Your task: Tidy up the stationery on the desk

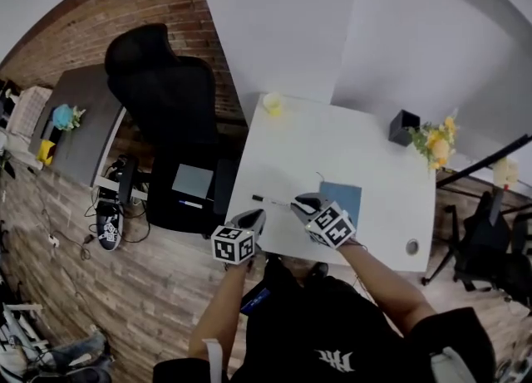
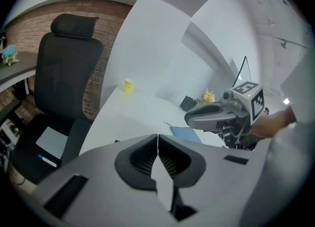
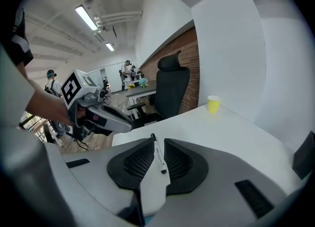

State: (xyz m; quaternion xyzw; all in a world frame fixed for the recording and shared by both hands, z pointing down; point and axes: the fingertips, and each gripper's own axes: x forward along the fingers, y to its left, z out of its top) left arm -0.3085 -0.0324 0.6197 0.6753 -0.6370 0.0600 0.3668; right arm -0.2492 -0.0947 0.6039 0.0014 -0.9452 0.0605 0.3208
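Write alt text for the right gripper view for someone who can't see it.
The right gripper grips a white pen between its jaws. Beyond are a white desk with a yellow cup, a black office chair, and the left gripper at left.

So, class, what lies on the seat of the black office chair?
A flat grey pad and a pen lie on the seat. Anything beneath the pad is covered.
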